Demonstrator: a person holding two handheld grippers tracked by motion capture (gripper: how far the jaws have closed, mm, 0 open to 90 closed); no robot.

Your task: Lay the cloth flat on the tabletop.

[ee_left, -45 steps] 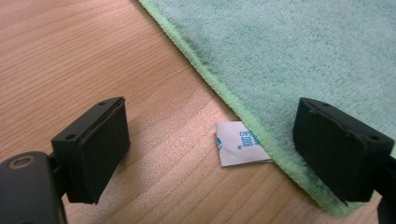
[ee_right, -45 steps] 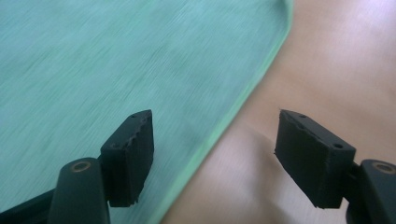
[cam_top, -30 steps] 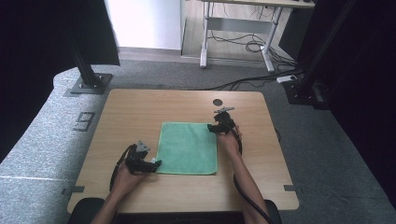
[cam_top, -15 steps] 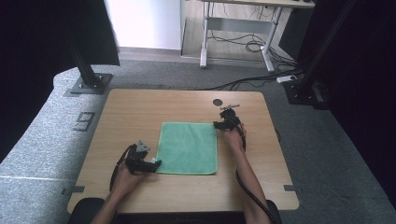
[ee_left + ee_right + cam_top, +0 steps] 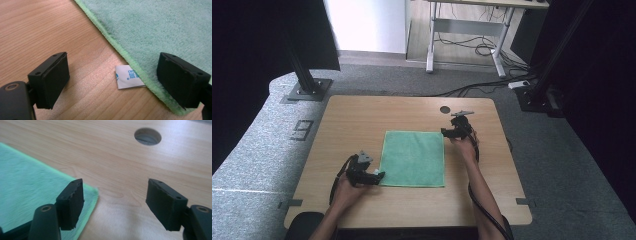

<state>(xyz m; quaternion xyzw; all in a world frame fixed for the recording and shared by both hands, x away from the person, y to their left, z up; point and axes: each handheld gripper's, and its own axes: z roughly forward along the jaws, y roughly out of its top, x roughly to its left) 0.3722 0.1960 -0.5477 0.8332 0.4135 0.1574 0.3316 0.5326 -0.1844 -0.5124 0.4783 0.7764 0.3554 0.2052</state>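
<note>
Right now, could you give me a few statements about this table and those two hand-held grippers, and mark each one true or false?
1. The green cloth lies spread flat on the wooden table. True.
2. The left hand-held gripper is clamped on the cloth. False: its jaws stand open over the cloth's corner.
3. A small white label sticks out from the cloth's edge. True.
4. The right hand-held gripper holds a cup. False: its jaws are open with nothing between them, beside another corner of the cloth.
5. The table has a round hole. True.
</note>
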